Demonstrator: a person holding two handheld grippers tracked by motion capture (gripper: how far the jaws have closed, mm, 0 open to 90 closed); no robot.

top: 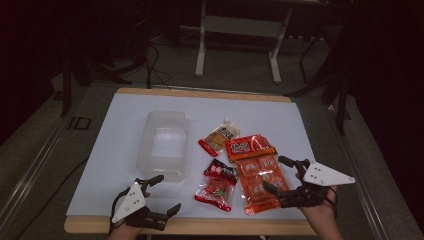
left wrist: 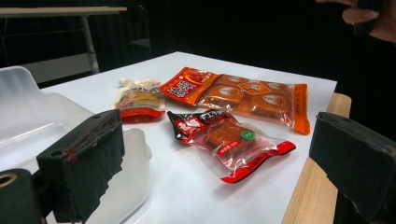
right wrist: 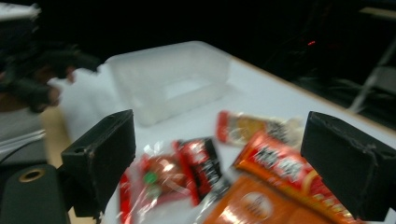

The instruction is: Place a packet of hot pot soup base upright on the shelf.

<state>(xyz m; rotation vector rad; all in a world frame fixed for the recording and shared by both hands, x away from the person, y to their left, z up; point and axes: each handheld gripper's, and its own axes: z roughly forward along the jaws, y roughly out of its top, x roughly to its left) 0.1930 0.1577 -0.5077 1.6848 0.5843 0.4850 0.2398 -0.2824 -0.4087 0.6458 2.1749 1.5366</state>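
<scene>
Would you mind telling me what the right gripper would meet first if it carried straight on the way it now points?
Probably the red-and-black snack packet, lying between the open right gripper's jaws; the clear plastic container sits beyond it. Depth is uncertain.

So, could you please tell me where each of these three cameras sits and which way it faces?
High view: above the person's side, looking forward and down on the white-topped table; both hands, left gripper and right gripper show.
Left gripper view: rides the left gripper, looking along its black jaws across the snack packets.
Right gripper view: rides the right gripper, facing the clear plastic tub.
All three views share the red-and-black snack packet.
</scene>
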